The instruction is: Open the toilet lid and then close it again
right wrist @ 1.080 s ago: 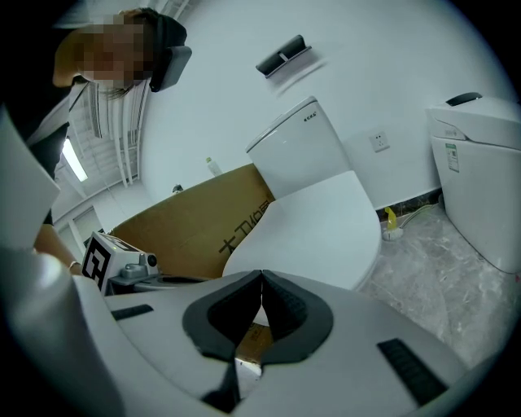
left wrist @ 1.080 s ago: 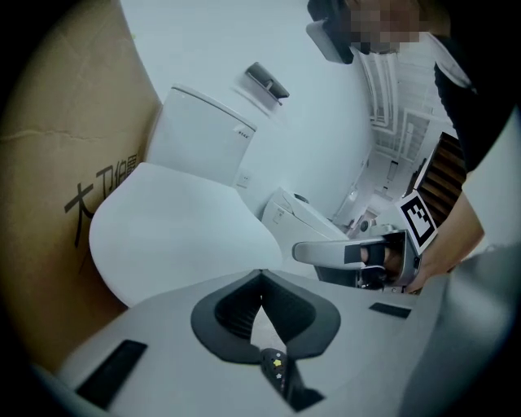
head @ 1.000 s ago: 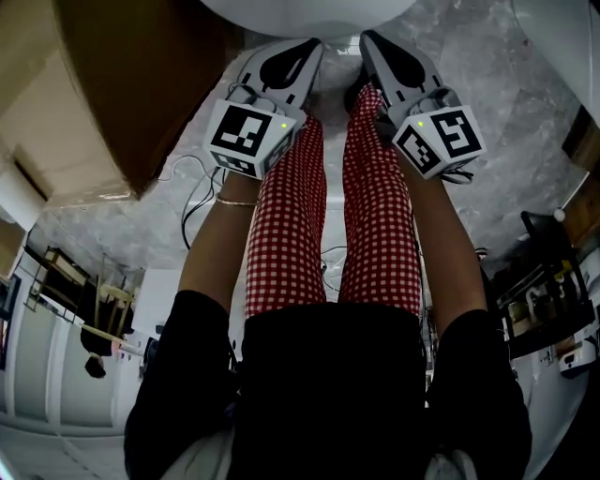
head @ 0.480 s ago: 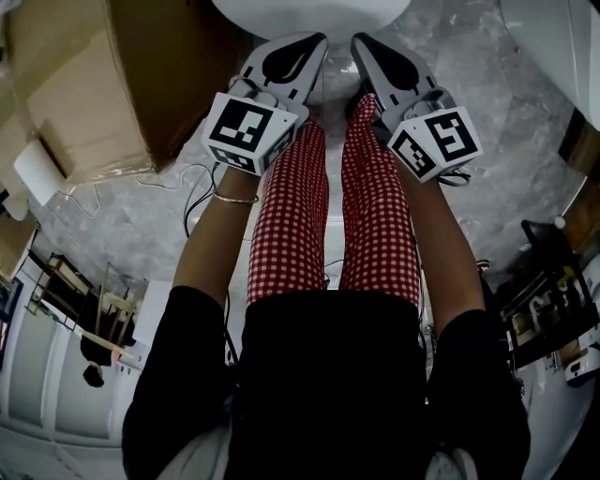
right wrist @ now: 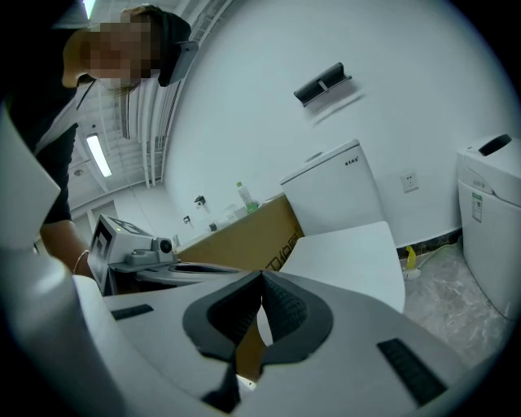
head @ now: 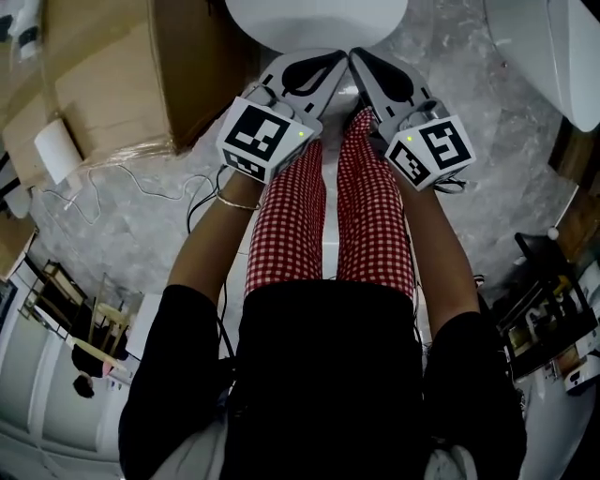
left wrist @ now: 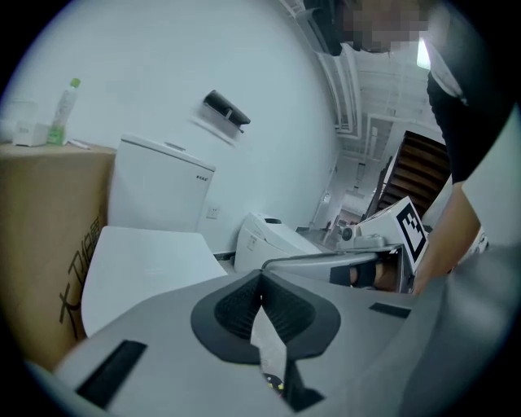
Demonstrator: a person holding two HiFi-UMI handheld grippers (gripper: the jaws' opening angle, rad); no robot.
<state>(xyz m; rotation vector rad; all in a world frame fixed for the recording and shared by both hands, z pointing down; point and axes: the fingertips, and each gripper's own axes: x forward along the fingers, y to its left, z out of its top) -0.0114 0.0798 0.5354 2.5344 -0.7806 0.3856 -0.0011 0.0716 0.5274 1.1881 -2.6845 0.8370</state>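
Observation:
The white toilet lid (head: 319, 19) lies flat and down at the top of the head view, in front of the tank (left wrist: 159, 191). My left gripper (head: 330, 60) and right gripper (head: 360, 56) point at its near edge side by side, tips close together and just short of it. Both are shut with nothing between the pads. The lid (left wrist: 138, 261) lies ahead and to the left of the left gripper (left wrist: 260, 274) in its own view. In the right gripper view the lid (right wrist: 350, 252) lies ahead and to the right of the right gripper (right wrist: 262, 275).
A large cardboard box (head: 141, 75) stands close on the toilet's left, with a white paper roll (head: 56, 150) and cables beside it. A second white toilet (head: 553, 47) stands on the right. The person's legs in red checked trousers (head: 375, 216) are below the grippers.
The head view has shifted, so the lid and the cardboard box show more. Both grippers have drawn closer together, their tips nearer the lid's edge.

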